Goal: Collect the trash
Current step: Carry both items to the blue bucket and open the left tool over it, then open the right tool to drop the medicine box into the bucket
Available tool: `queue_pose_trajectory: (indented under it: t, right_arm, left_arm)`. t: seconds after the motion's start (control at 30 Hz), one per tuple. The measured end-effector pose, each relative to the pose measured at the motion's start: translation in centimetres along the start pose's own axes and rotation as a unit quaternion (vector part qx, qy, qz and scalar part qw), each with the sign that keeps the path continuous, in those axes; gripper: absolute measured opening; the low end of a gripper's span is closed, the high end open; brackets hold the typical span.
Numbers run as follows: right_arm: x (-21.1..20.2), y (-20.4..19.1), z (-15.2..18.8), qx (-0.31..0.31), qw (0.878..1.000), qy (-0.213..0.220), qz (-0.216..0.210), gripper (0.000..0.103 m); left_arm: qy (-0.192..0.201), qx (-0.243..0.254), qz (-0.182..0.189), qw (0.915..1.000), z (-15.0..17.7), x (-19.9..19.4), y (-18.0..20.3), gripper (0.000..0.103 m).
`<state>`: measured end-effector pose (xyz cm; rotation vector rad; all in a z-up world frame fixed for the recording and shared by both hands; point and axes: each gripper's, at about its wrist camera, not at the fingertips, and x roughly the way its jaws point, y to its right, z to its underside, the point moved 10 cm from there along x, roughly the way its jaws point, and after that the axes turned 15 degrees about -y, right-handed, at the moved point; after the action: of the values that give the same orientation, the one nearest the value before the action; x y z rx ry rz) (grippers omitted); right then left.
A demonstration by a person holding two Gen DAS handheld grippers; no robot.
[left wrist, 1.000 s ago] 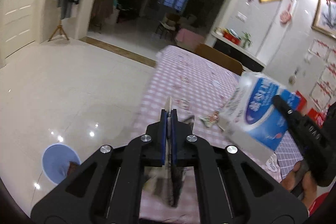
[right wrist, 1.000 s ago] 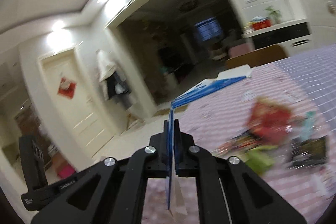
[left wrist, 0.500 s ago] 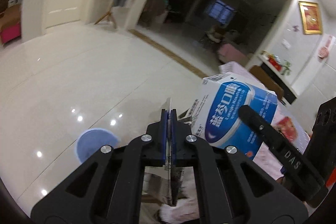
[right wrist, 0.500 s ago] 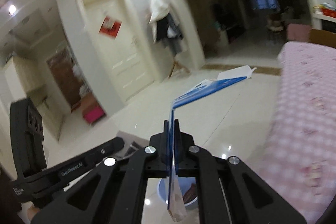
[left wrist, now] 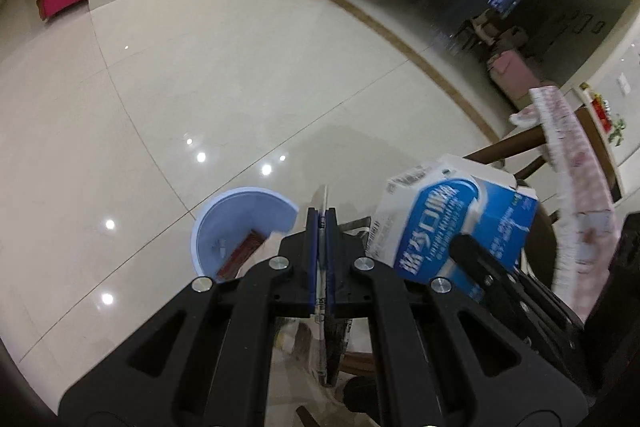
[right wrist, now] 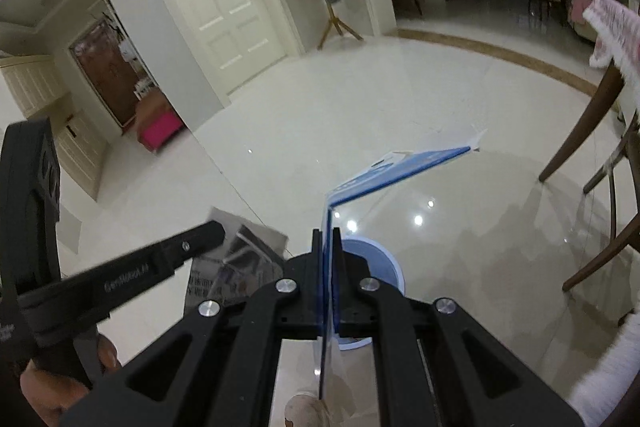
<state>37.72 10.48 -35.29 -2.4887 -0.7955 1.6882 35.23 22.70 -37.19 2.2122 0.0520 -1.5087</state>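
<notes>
I have both tools clamped tight on trash. The left tool pinches a thin sheet of printed paper by its edge, and the right tool pinches a flap of the blue-and-white carton. Both hang above the floor near the bench corner, where the checked cloth drapes over a brown leg. The pale blue bin stands on the floor below, with one reddish-brown item already inside.

My worry is the release. The carton is bulky and held only by one flap, so it could swing or turn as I let go and tip off the bin's rim onto the floor. The paper is light and flat; I expect it to drift sideways if I release it high up. The two tools are close together, so opening both at once risks the carton knocking the paper away. The floor looks glossy, so a hard knock might slide the bin.
</notes>
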Motion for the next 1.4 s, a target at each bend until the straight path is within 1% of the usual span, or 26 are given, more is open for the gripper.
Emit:
queue_pose_trajectory:
  t: [0.03,0.1,0.13,0.17,0.2,0.23,0.3,0.4,0.63,0.77,1.0,1.03,1.1,1.17,1.2,1.27,1.4]
  right_arm:
    - [0.6,0.3,0.0,0.002,1.000,-0.004,0.001,0.004]
    - [1.7,0.5,-0.1,0.006,1.000,-0.010,0.003,0.004]
    - [2.3,0.9,0.0,0.007,1.000,-0.014,0.005,0.004]
    - [2.6,1.2,-0.1,0.009,1.000,-0.019,0.005,0.004]
    - [3.1,1.2,0.0,0.012,1.000,-0.023,0.003,0.004]
    - [3.5,1.3,0.1,0.013,1.000,-0.027,0.003,0.004]
    - [4.3,1.3,0.2,0.013,0.999,-0.033,0.003,0.004]
    - [5.3,0.7,0.6,0.013,0.999,-0.043,0.000,0.004]
    - [7.0,-0.2,0.9,0.009,0.998,-0.059,-0.003,0.004]
    - [8.3,-1.1,1.0,0.004,0.998,-0.068,-0.002,0.004]
    - [9.7,-2.8,-0.7,-0.004,0.998,-0.069,-0.012,0.005]
    - [9.6,-3.1,-1.1,-0.006,0.998,-0.064,-0.014,0.007]
    - [9.6,-3.7,-1.9,-0.008,0.998,-0.057,-0.018,0.008]
    - [9.5,-4.0,-2.4,-0.005,0.998,-0.057,-0.023,0.021]
    - [9.2,-4.1,-2.6,-0.006,0.998,-0.053,-0.021,0.023]
    - [8.3,-4.1,-2.7,-0.006,0.999,-0.045,-0.022,0.025]
    - [6.6,-3.8,-2.4,0.001,0.999,-0.041,-0.021,0.026]
  left_arm:
    - [-0.001,0.000,-0.009,1.0000,-0.2,0.8,-0.4,0.004]
    - [-0.020,-0.006,-0.038,0.9991,-0.5,2.2,-1.3,0.008]
    - [-0.031,-0.012,-0.052,0.9981,-0.6,2.8,-1.8,0.018]
    - [-0.032,-0.018,-0.054,0.9978,-0.8,3.3,-2.2,0.040]
    - [-0.030,-0.021,-0.053,0.9979,-0.9,3.4,-2.2,0.057]
    - [-0.023,-0.027,-0.055,0.9979,-0.9,3.5,-2.5,0.068]
    - [-0.024,-0.026,-0.058,0.9977,-0.6,3.7,-2.9,0.068]
    - [-0.035,-0.035,-0.057,0.9971,0.1,4.3,-3.8,0.068]
    - [-0.040,-0.059,-0.056,0.9959,1.5,4.0,-5.4,0.068]
    - [-0.041,-0.071,-0.067,0.9944,1.7,3.8,-6.7,0.068]
    - [-0.043,-0.109,-0.072,0.9905,1.8,3.4,-9.0,0.070]
    - [-0.041,-0.111,-0.072,0.9904,1.8,3.2,-9.1,0.070]
    - [-0.036,-0.115,-0.073,0.9900,1.8,2.7,-9.2,0.072]
    - [-0.032,-0.118,-0.071,0.9899,1.8,2.3,-9.1,0.073]
    - [-0.030,-0.118,-0.069,0.9901,1.8,2.0,-9.0,0.073]
    - [-0.029,-0.116,-0.068,0.9904,1.9,1.6,-8.9,0.073]
    - [-0.018,-0.117,-0.064,0.9909,2.1,-0.2,-8.2,0.073]
